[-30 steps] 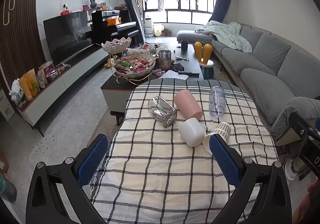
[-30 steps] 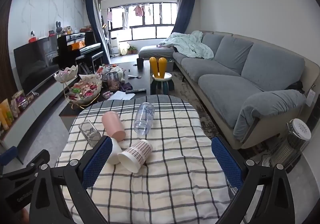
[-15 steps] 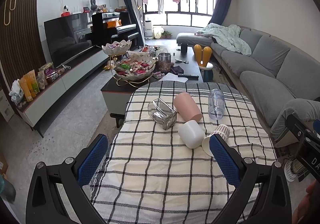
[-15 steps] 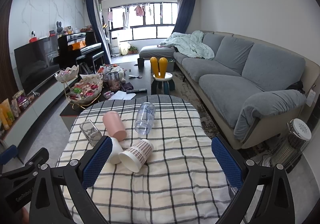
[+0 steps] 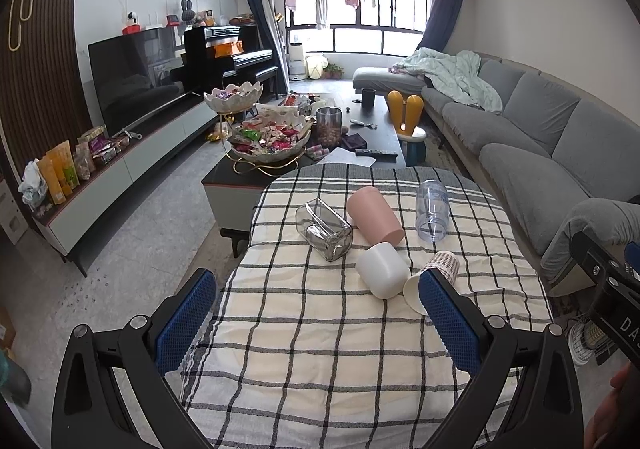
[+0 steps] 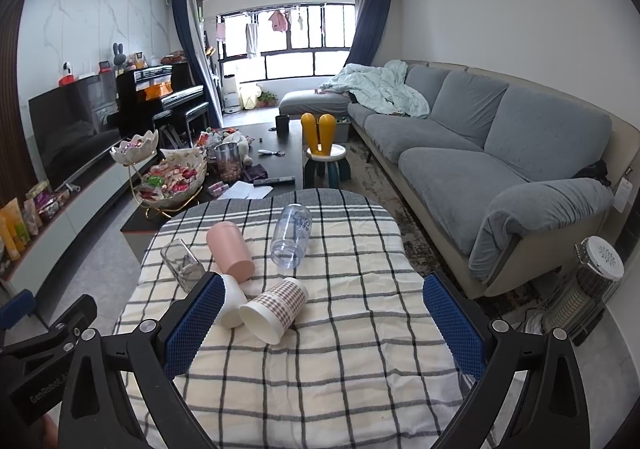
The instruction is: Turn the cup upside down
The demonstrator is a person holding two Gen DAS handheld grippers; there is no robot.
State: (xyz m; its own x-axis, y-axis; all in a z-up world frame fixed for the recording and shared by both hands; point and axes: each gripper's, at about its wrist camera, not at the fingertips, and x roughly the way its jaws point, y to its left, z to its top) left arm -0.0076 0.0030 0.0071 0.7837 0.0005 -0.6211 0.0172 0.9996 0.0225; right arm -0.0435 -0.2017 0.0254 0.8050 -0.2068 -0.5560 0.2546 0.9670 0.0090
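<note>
Several cups lie on their sides on a checked tablecloth (image 5: 320,329): a pink cup (image 5: 374,213), a white cup (image 5: 383,269), a checked paper cup (image 5: 434,271), a clear plastic cup (image 5: 431,210) and a square glass cup (image 5: 324,229). In the right wrist view they show too: pink cup (image 6: 230,251), white cup (image 6: 232,305), paper cup (image 6: 274,309), clear cup (image 6: 292,235), glass cup (image 6: 182,265). My left gripper (image 5: 316,319) is open and empty, short of the cups. My right gripper (image 6: 316,325) is open and empty, just short of the paper cup.
A dark coffee table (image 5: 376,137) with snack bowls (image 5: 270,141) stands beyond the table. A grey sofa (image 6: 500,153) runs along the right. A TV unit (image 5: 120,169) is at the left. A small heater (image 6: 592,289) stands on the floor at right.
Both grippers have drifted slightly; the cups sit a little lower in the left wrist view. Nothing was grasped and the cups have not moved.
</note>
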